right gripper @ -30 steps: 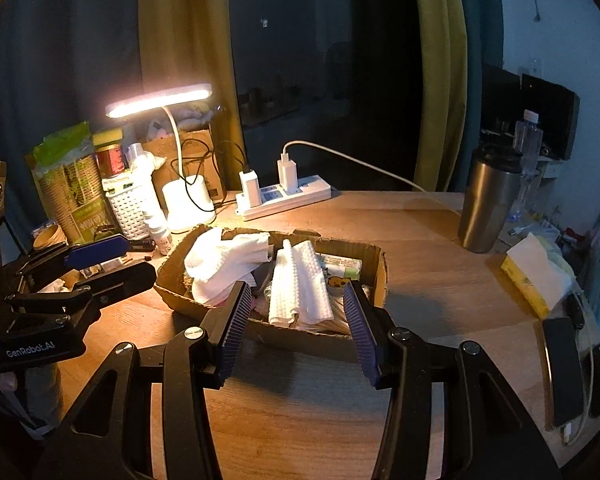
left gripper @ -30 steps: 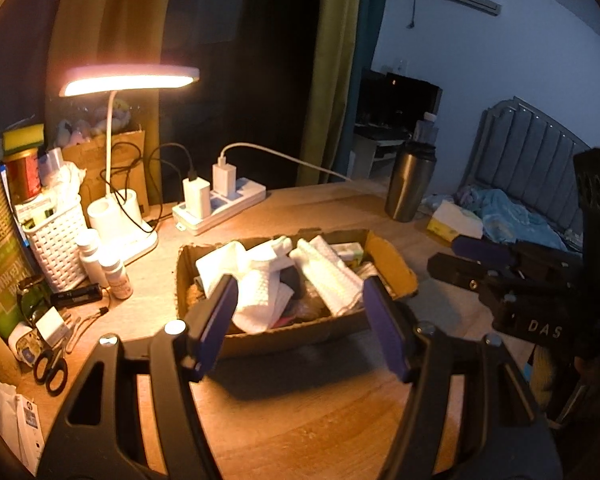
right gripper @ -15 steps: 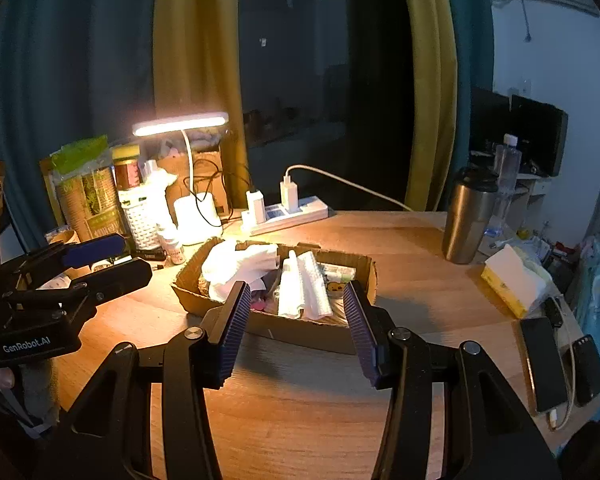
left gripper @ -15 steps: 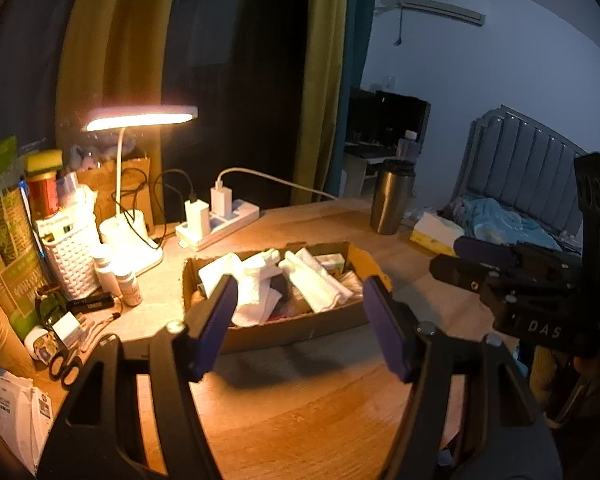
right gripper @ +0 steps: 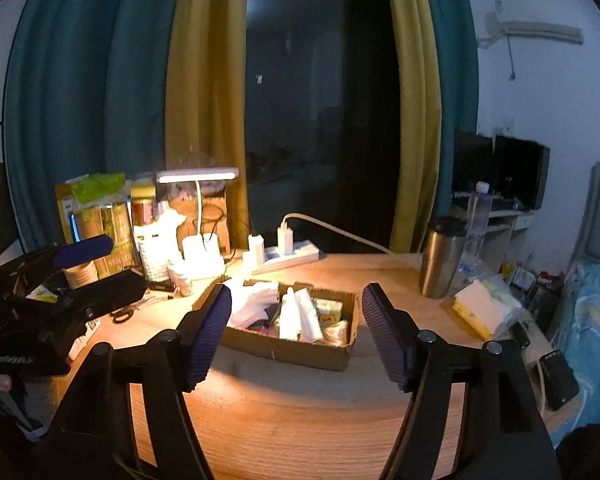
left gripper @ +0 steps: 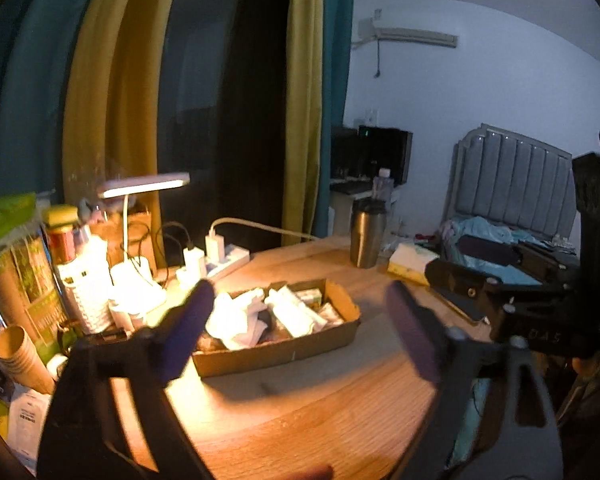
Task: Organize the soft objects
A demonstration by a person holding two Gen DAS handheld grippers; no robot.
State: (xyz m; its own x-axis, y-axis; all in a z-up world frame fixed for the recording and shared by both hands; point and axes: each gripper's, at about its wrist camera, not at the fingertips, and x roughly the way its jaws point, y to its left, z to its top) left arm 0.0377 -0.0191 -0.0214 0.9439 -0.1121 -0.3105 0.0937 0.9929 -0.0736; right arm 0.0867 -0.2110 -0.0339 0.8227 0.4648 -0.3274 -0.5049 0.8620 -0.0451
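A shallow cardboard box [left gripper: 284, 350] [right gripper: 332, 354] sits on the wooden table under the lamp. It holds white folded cloths [left gripper: 236, 318] [right gripper: 300, 316] and small packets. My left gripper [left gripper: 300, 328] is open and empty, held well back from the box and above the table. My right gripper [right gripper: 296, 332] is open and empty, also back from the box. Each gripper shows at the edge of the other's view: the right one in the left wrist view [left gripper: 480, 264], the left one in the right wrist view [right gripper: 88, 264].
A lit desk lamp [right gripper: 198, 178], a white basket [right gripper: 154, 252], bottles and tins crowd the table's left. A power strip [right gripper: 284, 258] lies behind the box. A steel tumbler [right gripper: 440, 264], tissue pack [right gripper: 480, 308] and phones [right gripper: 556, 372] are at the right.
Both grippers have pulled back and up from the box, so it looks smaller and farther. Both stay open and empty. The box contents have not moved.
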